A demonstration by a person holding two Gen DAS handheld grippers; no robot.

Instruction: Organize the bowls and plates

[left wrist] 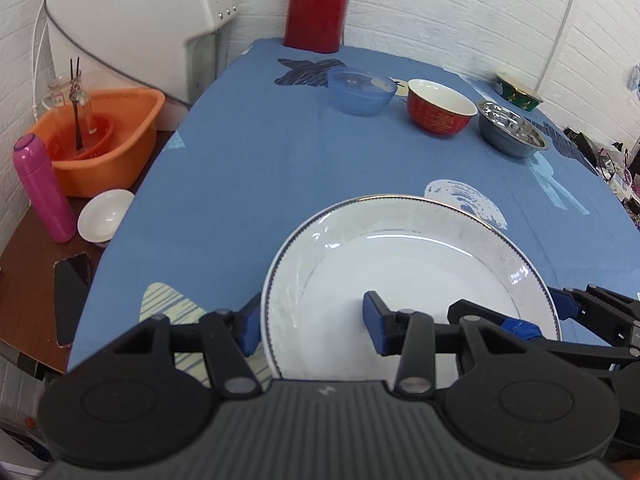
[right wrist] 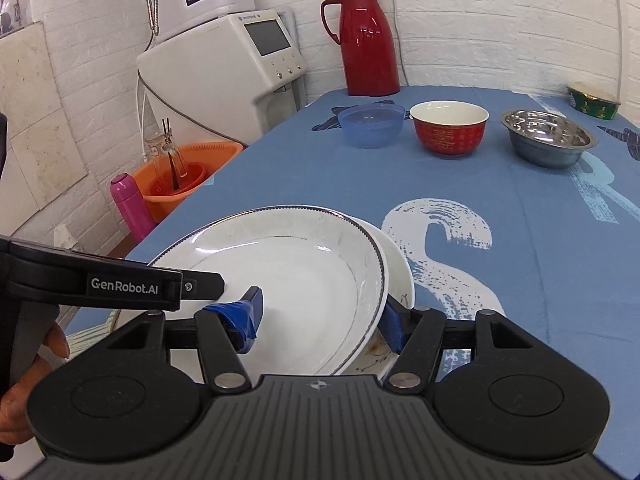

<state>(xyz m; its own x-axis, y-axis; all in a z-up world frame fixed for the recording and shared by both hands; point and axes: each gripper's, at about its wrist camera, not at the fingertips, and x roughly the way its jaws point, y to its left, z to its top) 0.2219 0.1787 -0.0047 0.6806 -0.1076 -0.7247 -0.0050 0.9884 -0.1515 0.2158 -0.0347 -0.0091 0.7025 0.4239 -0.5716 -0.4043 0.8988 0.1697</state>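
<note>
Rimmed plate [right wrist: 280, 276] stacked on lower plate [right wrist: 396, 264], both claws [left wrist: 312, 326] [right wrist: 320, 318] spread, straddling its edges.

1. Table [right wrist: 320, 184] under a blue printed cloth.
2. Far end: red jug [right wrist: 366, 40].
3. In a row: blue bowl [right wrist: 371, 126], red bowl [right wrist: 450, 128], steel bowl [right wrist: 548, 138]; green bowl [right wrist: 592, 101] further back.
4. Near edge: two stacked white plates, top plate [right wrist: 288, 292], lower plate [right wrist: 396, 264].

White plate [right wrist: 288, 280] atop another plate [right wrist: 396, 276]
</note>
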